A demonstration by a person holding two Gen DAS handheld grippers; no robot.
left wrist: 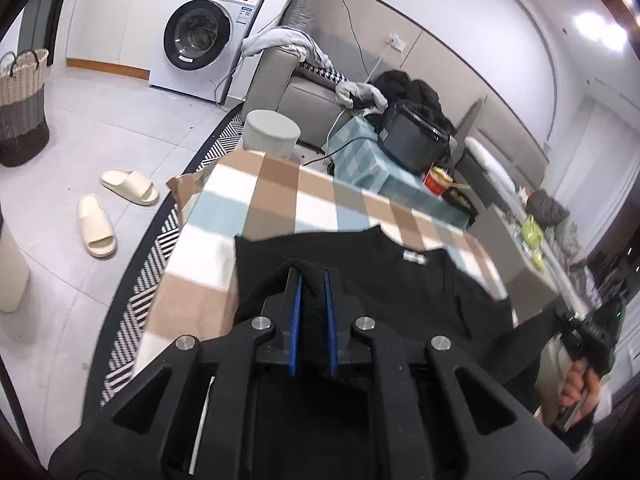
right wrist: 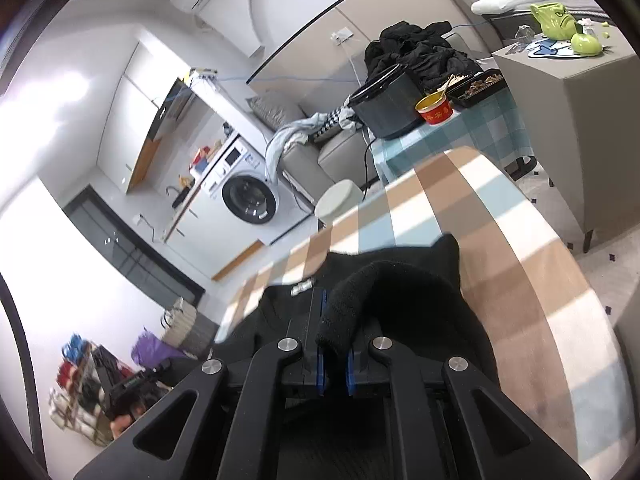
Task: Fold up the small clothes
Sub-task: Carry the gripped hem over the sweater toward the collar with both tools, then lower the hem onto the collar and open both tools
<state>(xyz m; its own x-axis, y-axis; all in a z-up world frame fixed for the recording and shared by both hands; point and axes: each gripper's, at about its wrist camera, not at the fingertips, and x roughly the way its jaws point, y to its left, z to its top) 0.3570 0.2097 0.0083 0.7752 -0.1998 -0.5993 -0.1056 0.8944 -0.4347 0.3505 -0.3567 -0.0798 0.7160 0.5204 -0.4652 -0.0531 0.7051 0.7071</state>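
Note:
A small black knit garment (left wrist: 400, 280) lies on the table's brown, white and blue checked cloth (left wrist: 280, 200), a white label at its neckline. My left gripper (left wrist: 313, 276) is shut on the garment's near left edge, black fabric pinched between its blue pads. In the right wrist view the same garment (right wrist: 420, 292) bunches up on the checked cloth (right wrist: 500, 240). My right gripper (right wrist: 336, 312) is shut on a raised roll of it that hides one fingertip. The right gripper (left wrist: 588, 336) also shows at the left view's far right, held by a hand.
Beyond the table stand a round pale stool (left wrist: 272, 132), a teal-checked side table (left wrist: 360, 160) with a black appliance (left wrist: 412, 140) and a red cup (left wrist: 436, 180), and a grey sofa with clothes. On the floor to the left are slippers (left wrist: 96, 224), a woven basket (left wrist: 22, 108) and a washing machine (left wrist: 204, 36).

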